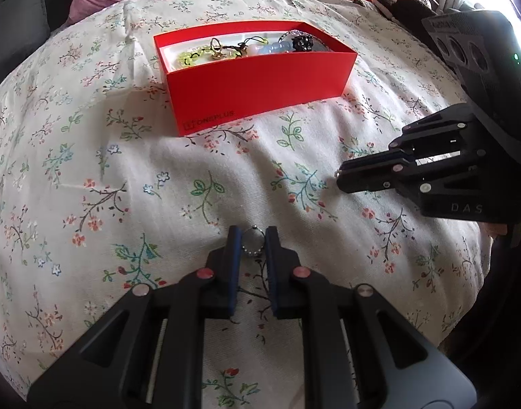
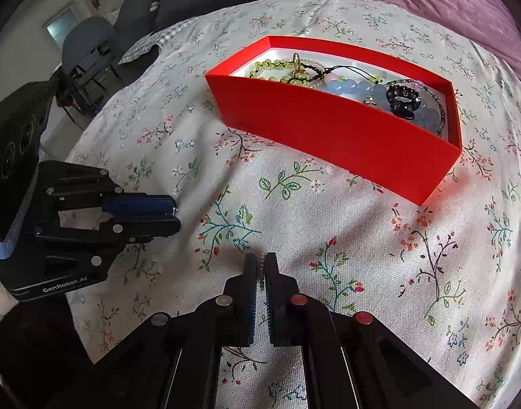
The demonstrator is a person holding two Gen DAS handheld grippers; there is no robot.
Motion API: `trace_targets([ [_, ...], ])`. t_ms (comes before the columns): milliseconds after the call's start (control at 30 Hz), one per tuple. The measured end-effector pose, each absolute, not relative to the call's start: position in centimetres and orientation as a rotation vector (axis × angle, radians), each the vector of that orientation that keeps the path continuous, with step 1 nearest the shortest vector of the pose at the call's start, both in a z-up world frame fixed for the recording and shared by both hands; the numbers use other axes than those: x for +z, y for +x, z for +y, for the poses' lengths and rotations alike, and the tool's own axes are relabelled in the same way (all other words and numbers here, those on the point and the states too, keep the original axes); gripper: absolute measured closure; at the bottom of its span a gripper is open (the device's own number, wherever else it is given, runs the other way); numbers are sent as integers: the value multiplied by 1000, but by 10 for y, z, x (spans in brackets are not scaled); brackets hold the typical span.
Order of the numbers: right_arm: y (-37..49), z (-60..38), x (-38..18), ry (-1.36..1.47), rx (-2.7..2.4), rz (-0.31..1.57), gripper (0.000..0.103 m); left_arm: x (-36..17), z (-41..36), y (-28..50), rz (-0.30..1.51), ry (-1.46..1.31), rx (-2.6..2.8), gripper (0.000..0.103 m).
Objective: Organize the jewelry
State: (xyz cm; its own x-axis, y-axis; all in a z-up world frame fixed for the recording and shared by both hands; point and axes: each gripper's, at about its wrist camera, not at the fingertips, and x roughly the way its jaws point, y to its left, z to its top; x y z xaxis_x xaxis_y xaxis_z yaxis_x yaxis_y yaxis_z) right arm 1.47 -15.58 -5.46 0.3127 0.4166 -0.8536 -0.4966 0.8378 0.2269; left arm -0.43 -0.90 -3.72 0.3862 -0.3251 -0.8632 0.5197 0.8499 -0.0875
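**Two small pieces pinched, red box straight ahead**

The flower-printed white bedspread (image 1: 124,177) carries everything here. On it sits the open red cardboard box (image 1: 260,81), long and narrow, its long axis running across both wrist views with one long wall facing the grippers. Every place below is given from that box.

Inside the box lies a loose tangle: a yellow-green bead strand (image 2: 270,68) toward its left end, pale blue round beads (image 2: 352,88) in the middle, and a dark ring-shaped piece (image 2: 405,97) toward the right end. The box is clearly the collecting place.

On the near side of the box, well apart from its long wall, the left gripper (image 1: 253,242) pinches a small silver beaded ring (image 1: 253,243) between its blue pads (image 1: 238,242), the ring standing on edge at the fingertips. To its right, also on the near side, the right gripper (image 2: 260,266) has its jaws pressed almost together on a thin line of tiny pale beads (image 2: 260,269) (what piece it is cannot be told).

Both loads lie forward and up from the box rim, so the coming move is, by my judgement, a lift and carry over the near wall. Neither hand is plainly nearer.
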Motion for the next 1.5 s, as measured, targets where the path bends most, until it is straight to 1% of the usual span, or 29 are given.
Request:
trace_targets([
  [300,19,-169,-34,20,608,1071,98,-29,-2,-1,1035,182,-518,87],
  [433,16,-173,-25,-2,586,1034,98,-24,0,-1,1030,166,-513,87],
  [500,14,-172,-25,-28,572,1018,96,-25,0,-2,1033,163,-514,87],
  [533,14,-170,-27,-50,565,1026,90,-25,0,-3,1035,166,-515,87],
  [600,11,-165,-33,-110,550,1035,88,-27,-1,-4,1041,171,-517,87],
  [633,10,-163,-36,-135,552,1042,85,-28,-1,-4,1044,174,-518,87],
  [700,9,-160,-44,-165,553,1067,75,-29,-2,-5,1046,179,-519,87],
  [733,7,-158,-46,-179,553,1070,61,-30,-2,-6,1047,182,-519,87],
  [767,6,-156,-48,-190,557,1065,37,-30,-2,-6,1047,183,-521,87],
  [800,4,-153,-48,-201,562,1054,32,-29,-2,-7,1047,183,-523,87],
  [833,2,-151,-50,-217,569,1050,30,-29,-2,-7,1047,184,-524,87],
  [967,-2,-143,-60,-271,561,1044,30,-31,-2,-7,1051,186,-528,87],
  [1000,-2,-142,-61,-274,556,1044,30,-31,-2,-8,1053,187,-529,87],
  [1033,-2,-143,-62,-267,555,1045,32,-31,-3,-8,1054,188,-531,87],
  [1067,-2,-143,-63,-256,562,1051,43,-32,-3,-8,1055,190,-532,87],
  [1100,-1,-144,-63,-241,567,1057,49,-32,-3,-9,1055,191,-533,87],
  [1133,0,-143,-64,-226,568,1062,59,-31,-4,-9,1055,192,-534,87],
  [1167,0,-142,-64,-221,574,1066,65,-31,-4,-9,1054,191,-534,87],
  [1200,0,-141,-64,-222,583,1069,69,-30,-4,-9,1053,190,-534,87],
  [1267,0,-139,-64,-211,593,1078,80,-30,-3,-9,1052,186,-534,87],
  [1367,2,-140,-65,-188,602,1087,91,-29,-3,-8,1050,186,-532,87],
  [1500,4,-141,-64,-174,607,1097,98,-30,-3,-8,1050,187,-531,87],
])
